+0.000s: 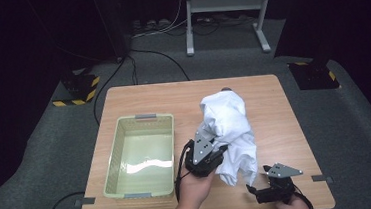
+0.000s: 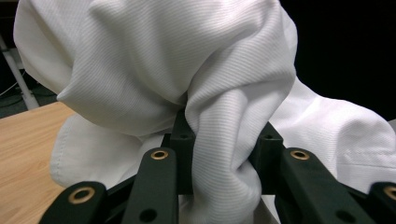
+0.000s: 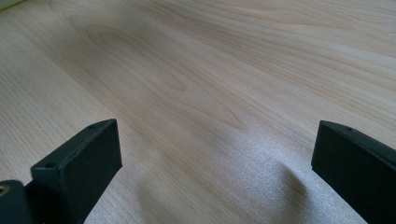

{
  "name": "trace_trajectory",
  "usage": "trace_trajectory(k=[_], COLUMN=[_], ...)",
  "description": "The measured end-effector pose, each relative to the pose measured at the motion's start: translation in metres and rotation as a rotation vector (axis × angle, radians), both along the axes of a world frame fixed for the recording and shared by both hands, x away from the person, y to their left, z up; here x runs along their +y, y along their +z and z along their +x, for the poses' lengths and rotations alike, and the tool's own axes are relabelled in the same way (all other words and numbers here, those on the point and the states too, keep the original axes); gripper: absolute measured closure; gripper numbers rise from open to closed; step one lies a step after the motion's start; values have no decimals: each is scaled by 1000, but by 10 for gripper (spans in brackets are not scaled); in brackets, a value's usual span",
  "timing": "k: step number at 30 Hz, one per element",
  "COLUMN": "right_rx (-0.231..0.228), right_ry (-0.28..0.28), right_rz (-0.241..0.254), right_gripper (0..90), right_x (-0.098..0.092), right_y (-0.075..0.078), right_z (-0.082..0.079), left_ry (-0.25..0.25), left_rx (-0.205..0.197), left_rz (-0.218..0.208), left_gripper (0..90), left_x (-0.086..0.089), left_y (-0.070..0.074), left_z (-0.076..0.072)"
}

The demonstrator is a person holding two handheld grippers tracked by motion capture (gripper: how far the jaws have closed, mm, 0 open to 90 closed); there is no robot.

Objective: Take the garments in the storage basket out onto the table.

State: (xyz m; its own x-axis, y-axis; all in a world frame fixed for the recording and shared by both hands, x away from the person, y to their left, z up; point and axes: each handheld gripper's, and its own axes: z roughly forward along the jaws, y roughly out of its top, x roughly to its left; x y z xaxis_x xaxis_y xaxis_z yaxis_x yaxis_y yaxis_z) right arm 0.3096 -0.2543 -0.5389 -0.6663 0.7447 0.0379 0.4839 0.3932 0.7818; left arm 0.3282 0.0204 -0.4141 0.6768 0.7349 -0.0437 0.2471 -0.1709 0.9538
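On your square light-wood table: one crumpled white cotton shirt toward the right half, and one pale green rectangular plastic basket near the left edge. You hold two black two-jaw grippers, one left gripper and one right gripper by the near edge. On the grey floor beyond: two black-and-yellow striped floor plates, one white metal stand.

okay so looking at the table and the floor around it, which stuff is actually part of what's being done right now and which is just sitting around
Part of the job, as far as I can judge:
- white cloth, bunched between the left gripper fingers
- right gripper, open above bare table
- green basket, probably where the cloth goes

Just lying about:
- white metal stand
- floor cables
- two hazard-striped plates
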Motion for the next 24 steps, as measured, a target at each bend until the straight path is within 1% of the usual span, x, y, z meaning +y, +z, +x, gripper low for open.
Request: trace_trajectory(k=[8, 14, 20, 24], right_rx=[0, 0, 2, 5], right_ry=[-1, -1, -5, -5], right_rz=[5, 6, 15, 18], right_gripper=[10, 10, 10, 10], right_x=[0, -1, -1, -2], right_y=[0, 0, 0, 0], right_z=[0, 0, 0, 0], left_ry=[15, 28, 33, 44], left_rx=[35, 66, 79, 90], left_rz=[25, 33, 48, 49], left_gripper=[690, 690, 691, 690], left_x=[-6, -11, -15, -17], left_y=[-12, -21, -27, -32], left_z=[5, 10, 15, 18])
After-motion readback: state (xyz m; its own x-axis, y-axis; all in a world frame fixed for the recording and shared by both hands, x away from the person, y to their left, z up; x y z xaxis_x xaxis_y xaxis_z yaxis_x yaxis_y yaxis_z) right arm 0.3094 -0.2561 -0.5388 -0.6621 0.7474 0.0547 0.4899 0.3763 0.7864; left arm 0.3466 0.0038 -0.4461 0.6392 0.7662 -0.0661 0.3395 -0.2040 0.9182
